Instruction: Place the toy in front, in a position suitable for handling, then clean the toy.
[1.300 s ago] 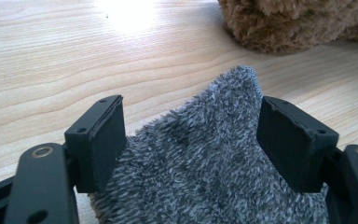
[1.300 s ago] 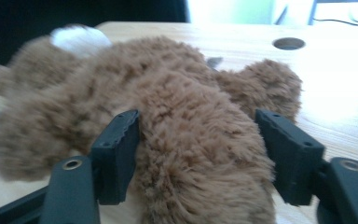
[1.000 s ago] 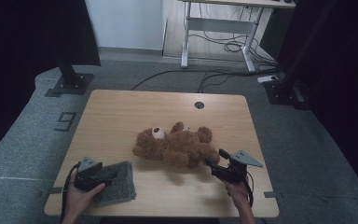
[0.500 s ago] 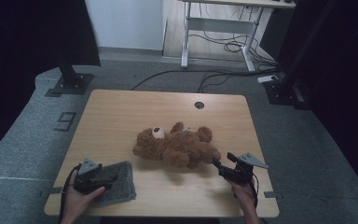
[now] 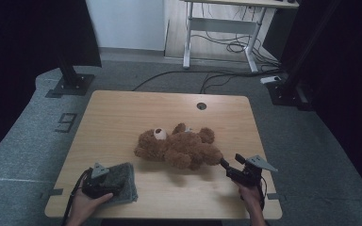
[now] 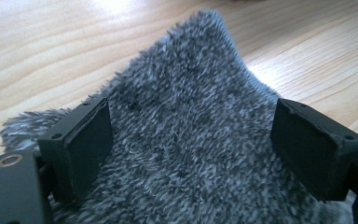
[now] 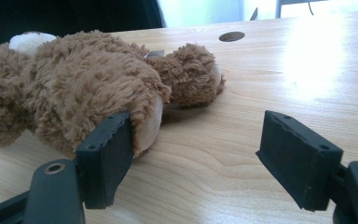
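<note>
Drawn back slightly from teddy bear [image 5: 179,149]: right hand-held gripper [image 5: 228,168], released; left hand-held gripper [image 5: 104,181] spread over grey cloth [image 5: 122,176]; nothing lifted yet.

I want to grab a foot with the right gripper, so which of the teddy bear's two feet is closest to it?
The foot with its pale sole right beside the right gripper, against one jaw. The teddy bear's other foot lies farther back, toward the table's hole.

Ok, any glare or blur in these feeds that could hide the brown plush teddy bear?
High view: dim but sharp, the brown plush teddy bear clear on the light wooden table. Right gripper view: strong glare washes out the tabletop at upper right, the bear's foot beside the claw's left jaw stays readable. Left gripper view: a bright patch at top, far tabletop soft, the grey fuzzy cloth crisp.
</note>
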Demonstrator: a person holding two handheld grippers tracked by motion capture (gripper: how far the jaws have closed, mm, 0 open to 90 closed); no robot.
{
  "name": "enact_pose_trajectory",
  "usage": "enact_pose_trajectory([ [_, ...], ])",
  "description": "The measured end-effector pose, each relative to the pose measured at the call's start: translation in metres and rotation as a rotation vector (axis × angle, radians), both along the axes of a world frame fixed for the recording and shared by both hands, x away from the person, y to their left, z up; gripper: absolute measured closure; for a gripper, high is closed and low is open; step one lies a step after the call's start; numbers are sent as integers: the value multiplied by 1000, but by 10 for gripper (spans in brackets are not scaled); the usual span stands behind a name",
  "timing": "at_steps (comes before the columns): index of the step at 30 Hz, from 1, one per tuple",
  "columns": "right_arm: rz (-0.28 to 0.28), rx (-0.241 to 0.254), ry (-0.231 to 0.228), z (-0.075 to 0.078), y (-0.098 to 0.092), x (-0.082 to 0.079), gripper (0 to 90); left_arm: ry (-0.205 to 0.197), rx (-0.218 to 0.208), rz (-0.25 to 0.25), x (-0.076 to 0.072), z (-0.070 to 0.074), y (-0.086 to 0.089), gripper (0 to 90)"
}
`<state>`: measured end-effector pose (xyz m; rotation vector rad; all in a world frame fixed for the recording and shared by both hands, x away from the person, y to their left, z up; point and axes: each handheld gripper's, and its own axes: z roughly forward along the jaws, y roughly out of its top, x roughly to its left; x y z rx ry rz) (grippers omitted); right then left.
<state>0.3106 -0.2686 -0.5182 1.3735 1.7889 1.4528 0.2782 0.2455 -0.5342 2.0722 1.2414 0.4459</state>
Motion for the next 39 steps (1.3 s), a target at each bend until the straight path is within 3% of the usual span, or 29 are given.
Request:
enact_pose_trajectory([
  [2, 0, -2, 0, 0, 0, 0, 255, 2, 3, 7, 1, -3, -1, 134],
  [4, -1, -6, -1, 0, 1, 0, 256, -11, 51, 8, 1, -11, -7, 132],
  [9, -1, -16, 0, 0, 2, 0, 257, -3, 50, 17, 1, -9, -7, 171],
  [17, -7, -19, 6, -1, 3, 0, 259, -33, 27, -8, 1, -8, -2, 545],
  [22, -9, -23, 12, -2, 3, 1, 263, -36, 14, -13, 1, -7, 4, 688],
  [29, -5, -13, 2, 2, 1, -2, 263, -51, -52, -32, 2, -1, 10, 744],
  [30, 7, -7, -6, 5, 1, -3, 262, -66, -83, -43, 1, 4, 11, 745],
  [31, 13, -2, -10, 7, 2, -4, 259, -66, -83, -43, 1, 4, 11, 746],
  [33, 35, 8, -16, 10, 4, -5, 254, -97, -123, -62, -2, 12, 9, 747],
  [39, 91, 2, -11, 12, 16, -3, 237, -150, -171, -102, -7, 24, -3, 747],
])
